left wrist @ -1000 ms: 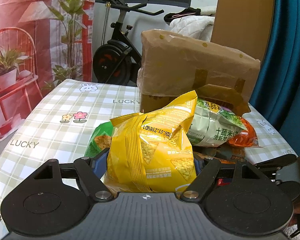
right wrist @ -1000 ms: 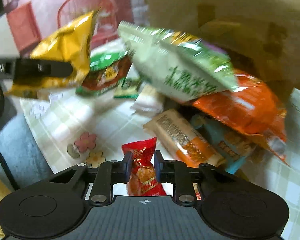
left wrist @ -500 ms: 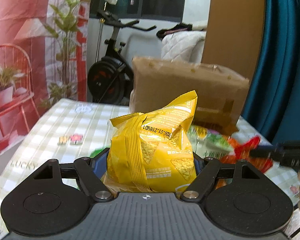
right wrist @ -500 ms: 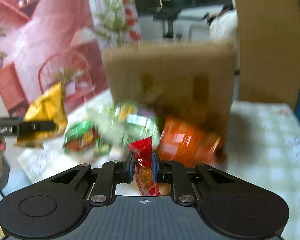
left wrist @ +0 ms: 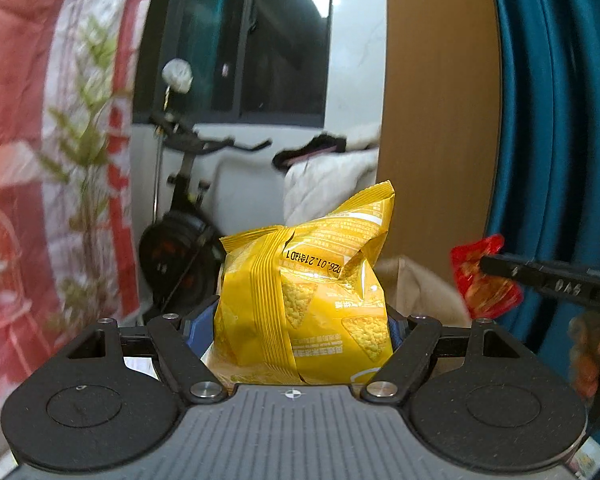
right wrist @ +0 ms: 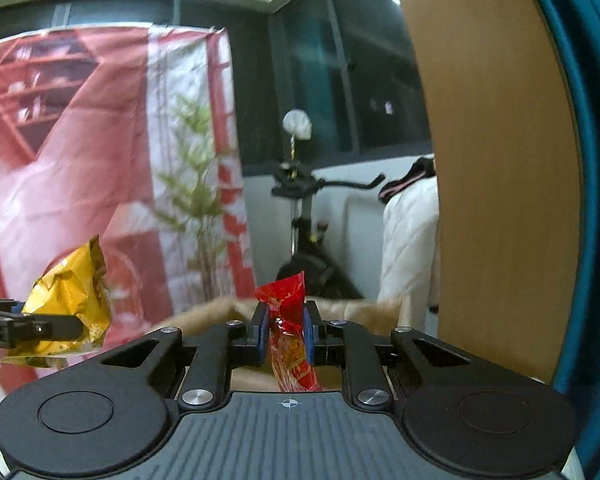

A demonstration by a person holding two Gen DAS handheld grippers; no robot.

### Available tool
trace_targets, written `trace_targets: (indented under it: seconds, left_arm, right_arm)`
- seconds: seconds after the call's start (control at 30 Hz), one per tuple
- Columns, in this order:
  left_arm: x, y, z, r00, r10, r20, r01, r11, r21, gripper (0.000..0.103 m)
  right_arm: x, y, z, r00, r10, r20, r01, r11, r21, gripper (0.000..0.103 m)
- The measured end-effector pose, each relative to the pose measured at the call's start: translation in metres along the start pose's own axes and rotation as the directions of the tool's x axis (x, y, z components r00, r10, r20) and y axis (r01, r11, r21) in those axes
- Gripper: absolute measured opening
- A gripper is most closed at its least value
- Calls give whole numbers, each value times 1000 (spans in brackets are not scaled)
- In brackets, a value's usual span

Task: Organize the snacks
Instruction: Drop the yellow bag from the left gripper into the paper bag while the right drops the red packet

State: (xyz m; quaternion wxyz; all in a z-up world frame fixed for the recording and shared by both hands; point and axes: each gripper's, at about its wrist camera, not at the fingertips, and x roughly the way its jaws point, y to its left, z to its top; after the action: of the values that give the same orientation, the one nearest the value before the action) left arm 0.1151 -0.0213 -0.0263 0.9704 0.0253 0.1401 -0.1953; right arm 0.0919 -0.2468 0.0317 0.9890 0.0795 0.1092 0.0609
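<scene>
My left gripper [left wrist: 296, 320] is shut on a puffy yellow chip bag [left wrist: 308, 296] and holds it high in the air. It also shows at the left of the right wrist view [right wrist: 70, 300]. My right gripper [right wrist: 286, 328] is shut on a small red snack packet [right wrist: 290, 336], also lifted. That packet shows at the right of the left wrist view [left wrist: 482, 280], level with the yellow bag. The top edge of the brown cardboard box [right wrist: 220, 312] shows just below and beyond both grippers. The table and the other snacks are out of view.
A wooden panel [left wrist: 436, 120] and a teal curtain [left wrist: 556, 120] stand at the right. An exercise bike [right wrist: 304, 240] and white bedding [right wrist: 412, 240] are behind. A red and white printed backdrop [right wrist: 80, 160] hangs at the left.
Both grippers have risen well above the table with their snacks. The snack pile and tablecloth have dropped out of view; only the box's top edge remains.
</scene>
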Motion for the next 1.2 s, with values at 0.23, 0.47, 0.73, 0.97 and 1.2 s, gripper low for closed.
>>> trace_targets:
  seconds: [0.23,0.47,0.73,0.97,1.2]
  left_arm:
    - [89,-12,32,998,-26,-58,25,1000,-9,80]
    - [154,-11,21,985,-46,-168,42,999,-30,82]
    - [138,13,6,980,-50,-191,37,997,-72,87]
    - [78,37,7,990,-41,-138,35,998,-48,87]
    - [24,70,-20,985,14,-174,-21,999,-40,86]
  right_arm:
    - [83,-22,-9,996,-41,-83,50,994,101,16]
    - [105,-26,-36,985,-81,-154,103,985,140,23]
    - [73,-23,-43,983,-112,-146,129,985,113,36]
    - [31,5,-56,992,-85,-90,89,995,44,56]
    - [3,30,-83,993,-51,-102,56,998,43,63]
